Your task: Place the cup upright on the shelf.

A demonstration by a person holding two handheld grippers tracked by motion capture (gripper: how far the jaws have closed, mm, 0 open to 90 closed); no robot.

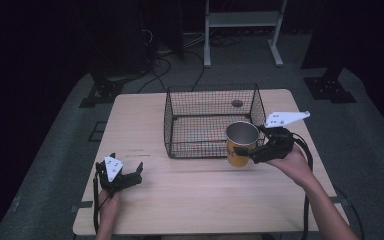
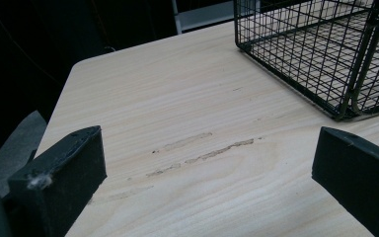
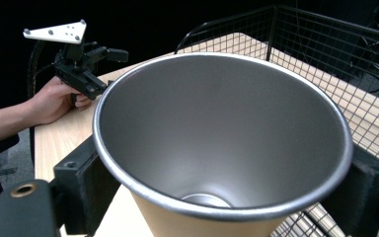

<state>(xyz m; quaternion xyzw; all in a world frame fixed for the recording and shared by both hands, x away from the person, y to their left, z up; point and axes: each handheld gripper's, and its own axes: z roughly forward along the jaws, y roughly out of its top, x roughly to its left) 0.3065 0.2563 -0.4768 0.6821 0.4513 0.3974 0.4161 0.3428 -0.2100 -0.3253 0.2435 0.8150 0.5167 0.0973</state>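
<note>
The cup — yellow on the outside, bare metal inside — is clamped between the jaws of the right gripper, held upright above the table's near right part, just in front of the wire basket's near right corner. In the right gripper view the cup opens wide towards the camera, its rolled steel rim ringing a dull grey interior, with one black jaw pressed against its wall on each side (the yellow outer wall shows just below the rim). The person's right hand grips the tool from the right, the grey three-cornered plate standing above it and a black cable looping back along the forearm.

Nearer the table's front left corner, the left gripper rests low over the wood in the person's left hand, its jaws standing wide apart with nothing between them. The left gripper view shows those two black jaws at the bottom corners and, between them, bare pale wood with a few scuffed streaks. In the right gripper view the same tool appears farther off, beyond the cup's rim, held at the table edge.

Farther back, the black wire basket sits near the middle of the table, its mesh walls upright; a small dark round spot lies on the tabletop seen through its far side. Beyond the table — on the grey floor — stand a white frame and tangled cables.
</note>
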